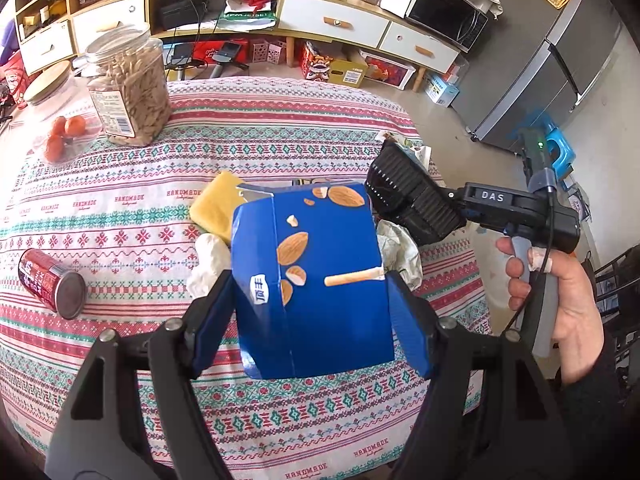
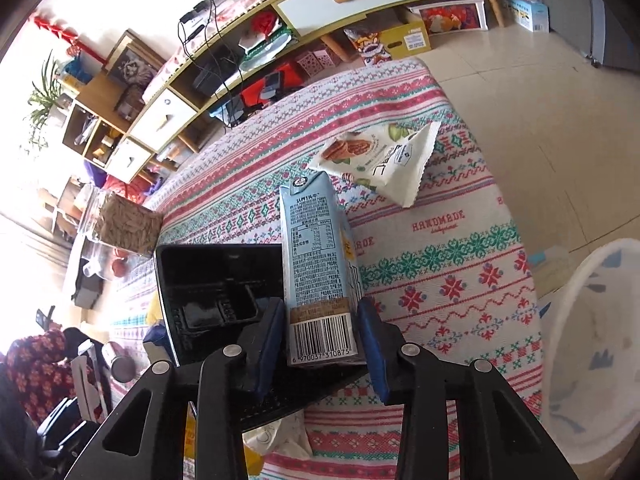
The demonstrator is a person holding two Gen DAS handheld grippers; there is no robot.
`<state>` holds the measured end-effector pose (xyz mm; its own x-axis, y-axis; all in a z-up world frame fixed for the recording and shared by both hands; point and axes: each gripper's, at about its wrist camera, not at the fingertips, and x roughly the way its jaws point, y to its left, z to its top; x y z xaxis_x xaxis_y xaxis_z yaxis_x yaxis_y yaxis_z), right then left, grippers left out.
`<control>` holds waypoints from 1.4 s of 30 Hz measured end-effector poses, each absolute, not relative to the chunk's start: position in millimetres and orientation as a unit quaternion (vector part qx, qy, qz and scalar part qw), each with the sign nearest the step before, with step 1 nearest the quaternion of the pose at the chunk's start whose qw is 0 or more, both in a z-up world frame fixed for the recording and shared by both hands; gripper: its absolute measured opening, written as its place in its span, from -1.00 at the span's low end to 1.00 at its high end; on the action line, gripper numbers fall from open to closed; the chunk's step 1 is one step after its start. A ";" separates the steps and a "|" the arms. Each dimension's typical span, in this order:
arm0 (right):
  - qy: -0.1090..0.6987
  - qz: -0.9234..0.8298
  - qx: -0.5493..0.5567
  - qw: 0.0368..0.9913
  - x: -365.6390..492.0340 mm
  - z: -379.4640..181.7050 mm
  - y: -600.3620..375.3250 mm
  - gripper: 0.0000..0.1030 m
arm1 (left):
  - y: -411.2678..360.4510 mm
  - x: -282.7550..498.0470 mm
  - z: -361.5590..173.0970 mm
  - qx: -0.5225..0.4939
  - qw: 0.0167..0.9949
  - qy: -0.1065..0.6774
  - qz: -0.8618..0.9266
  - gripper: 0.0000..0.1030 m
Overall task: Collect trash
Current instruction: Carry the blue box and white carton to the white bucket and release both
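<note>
My left gripper [image 1: 310, 284] is shut on a blue snack box [image 1: 328, 328] printed with almonds, held upright over the patterned tablecloth [image 1: 280, 132]. My right gripper [image 2: 320, 312] is shut on a pale blue milk carton [image 2: 316, 248], with its blue pads on both sides just above the barcode. In the left wrist view the right gripper [image 1: 412, 196] reaches in beyond the blue box, held by a person's hand [image 1: 568, 300]; the carton is hidden there. More trash lies around: a red can [image 1: 52, 282] on its side, crumpled paper [image 1: 400, 252], a white tissue [image 1: 208, 264] and a pecan snack bag [image 2: 376, 160].
A jar of nuts [image 1: 128, 88], small tomatoes [image 1: 64, 132] and a yellow cloth [image 1: 220, 204] sit on the table. A white basket [image 2: 592, 360] stands off the table's right edge. A glossy black box shape [image 2: 216, 292] sits left of the carton. Cabinets [image 1: 332, 20] and a fridge [image 1: 560, 60] stand behind.
</note>
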<state>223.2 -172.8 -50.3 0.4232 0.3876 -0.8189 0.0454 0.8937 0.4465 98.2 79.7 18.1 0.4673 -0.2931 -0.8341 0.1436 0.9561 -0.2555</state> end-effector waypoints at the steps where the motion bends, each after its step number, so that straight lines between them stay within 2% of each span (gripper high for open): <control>1: 0.523 0.107 0.208 0.820 220.3 -46.7 -176.6 -0.25 | 79.9 97.9 18.8 -0.075 0.854 0.499 -0.128 0.44; 25: 0.481 0.088 0.214 0.846 160.0 0.3 -252.4 -0.26 | 32.1 102.2 20.8 -0.053 0.858 0.486 -0.158 0.44; 42: 0.490 0.009 0.228 0.841 96.6 -8.2 -352.4 -0.25 | -52.4 93.7 9.4 0.001 0.844 0.487 -0.225 0.44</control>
<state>96.6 -352.4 -8.2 0.5200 0.2375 -0.8205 0.2089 0.8961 0.3917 93.7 -52.4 9.4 0.4254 -0.3778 -0.8224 0.3804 0.8992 -0.2163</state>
